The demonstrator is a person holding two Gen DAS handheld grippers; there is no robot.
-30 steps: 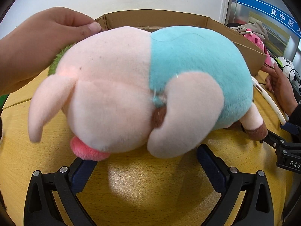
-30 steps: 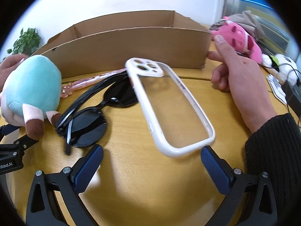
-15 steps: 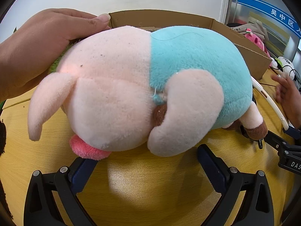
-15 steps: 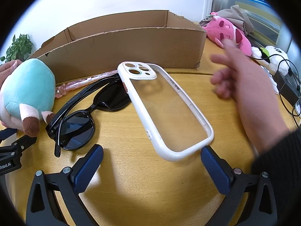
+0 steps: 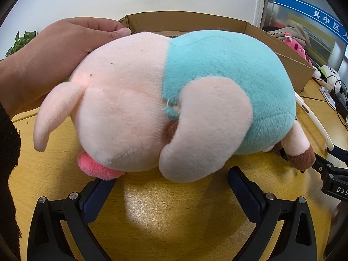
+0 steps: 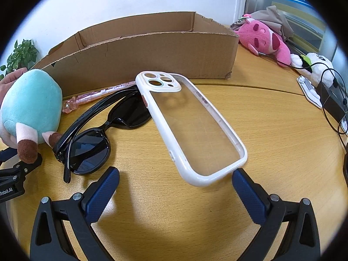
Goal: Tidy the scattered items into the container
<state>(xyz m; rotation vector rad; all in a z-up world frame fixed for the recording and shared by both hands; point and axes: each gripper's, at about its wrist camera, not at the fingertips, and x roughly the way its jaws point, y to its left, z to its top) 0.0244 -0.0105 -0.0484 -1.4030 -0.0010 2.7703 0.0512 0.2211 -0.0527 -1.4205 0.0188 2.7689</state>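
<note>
Ahead of my left hand-held gripper (image 5: 171, 184): fuzzy plush pig (image 5: 169, 100). Ahead of my right: glossy plastic sunglasses (image 6: 95, 134), clear case (image 6: 191, 126), matt cardboard box (image 6: 152, 54), wood-grain surface (image 6: 271, 141).

The left black two-finger gripper with blue pads (image 5: 171, 187) is held low with its jaws spread wide, and nothing is gripped between them. The right black gripper with blue pads (image 6: 174, 184) is held wide apart too. A bare hand (image 5: 56, 58) is seen up past the left fingers.
</note>
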